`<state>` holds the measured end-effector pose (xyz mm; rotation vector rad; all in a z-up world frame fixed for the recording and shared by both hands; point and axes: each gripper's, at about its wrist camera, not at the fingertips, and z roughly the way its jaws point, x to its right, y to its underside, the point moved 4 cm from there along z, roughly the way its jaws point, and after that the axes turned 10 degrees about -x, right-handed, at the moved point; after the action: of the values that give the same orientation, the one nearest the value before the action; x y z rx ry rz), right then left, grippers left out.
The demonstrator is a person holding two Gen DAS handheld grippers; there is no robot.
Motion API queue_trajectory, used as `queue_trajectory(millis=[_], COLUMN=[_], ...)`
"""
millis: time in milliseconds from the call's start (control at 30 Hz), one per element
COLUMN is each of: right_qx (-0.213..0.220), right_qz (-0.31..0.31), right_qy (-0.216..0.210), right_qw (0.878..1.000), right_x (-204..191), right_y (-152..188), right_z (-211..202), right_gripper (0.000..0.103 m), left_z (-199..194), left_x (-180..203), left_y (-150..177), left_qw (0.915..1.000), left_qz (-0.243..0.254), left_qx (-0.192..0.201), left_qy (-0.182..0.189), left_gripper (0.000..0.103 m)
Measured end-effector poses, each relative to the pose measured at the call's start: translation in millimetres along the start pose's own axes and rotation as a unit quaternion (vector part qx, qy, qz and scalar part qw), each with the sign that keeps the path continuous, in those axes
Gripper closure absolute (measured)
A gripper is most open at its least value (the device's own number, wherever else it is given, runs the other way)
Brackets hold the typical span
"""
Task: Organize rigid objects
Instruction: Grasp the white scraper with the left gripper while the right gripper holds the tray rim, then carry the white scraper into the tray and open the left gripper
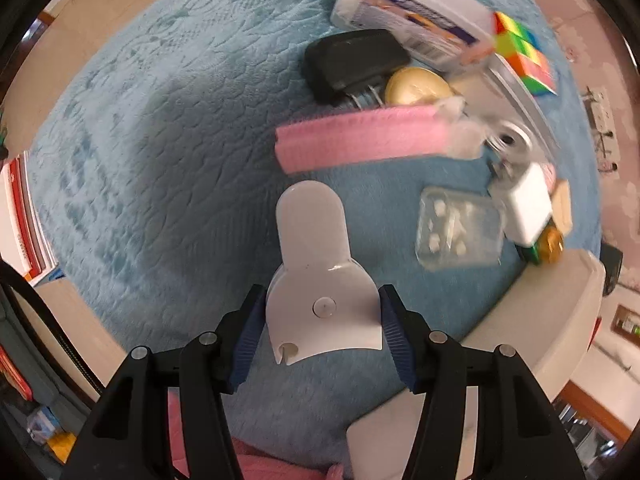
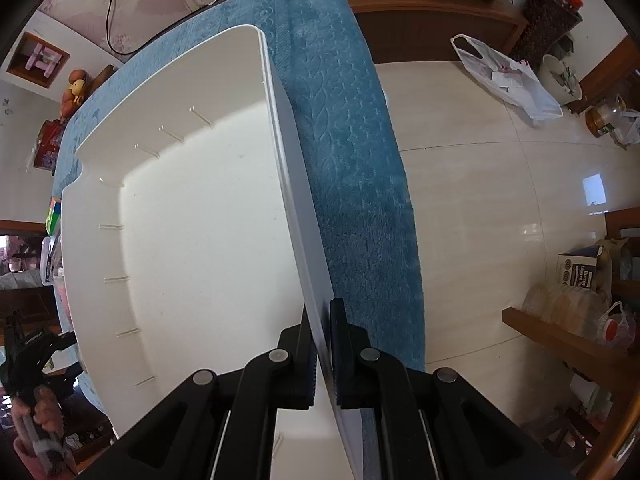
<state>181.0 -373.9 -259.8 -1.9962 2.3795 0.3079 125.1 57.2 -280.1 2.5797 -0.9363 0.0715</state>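
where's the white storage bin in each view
Left wrist view: only a corner of the white bin shows, lower right edge.
Right wrist view: the bin fills the left half; the right gripper pinches its wall.
Shared landmark: the blue towel under it.

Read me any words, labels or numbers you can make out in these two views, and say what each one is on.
"Butter": cardboard box on the right wrist view's shelf; the rest of its print is too small.
Label on the clear plastic box: blurred, unreadable.
Red and white booklets: print too small.
Nothing else legible.
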Motion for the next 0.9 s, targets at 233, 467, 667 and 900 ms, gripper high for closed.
queue_trajectory(millis=[233,467,667,900], right_qx=[0.009,0.019,0.028,0.035], right_qz=[-0.003,-0.005,0.000,0.003], right_qy=[-0.021,-0.039,-0.051,-0.061], right_qw=[1.000,0.999,0.998,0.998], right_x=[2.7,5.4,7.6,10.0], right_y=[3.5,7.2,7.9,8.4], right_z=[-1.2,1.1,1.3,1.5], right_gripper=[0.096,0.096,0.095,0.094], left_z=[-23.0,-73.5,-110.9,-95.5], left_x=[0.0,10.4,43.8,98.7], left_y=[39.0,76.9,87.9,108.1], left_qw=[0.9993,0.9949,0.9755,0.9405], left_qz=[0.034,0.094,0.181,0.286], left_qx=[0.011,0.037,0.120,0.180], left_qy=[-0.008,0.004,0.033,0.039], left_gripper=[0.043,0.043,0.043,0.043])
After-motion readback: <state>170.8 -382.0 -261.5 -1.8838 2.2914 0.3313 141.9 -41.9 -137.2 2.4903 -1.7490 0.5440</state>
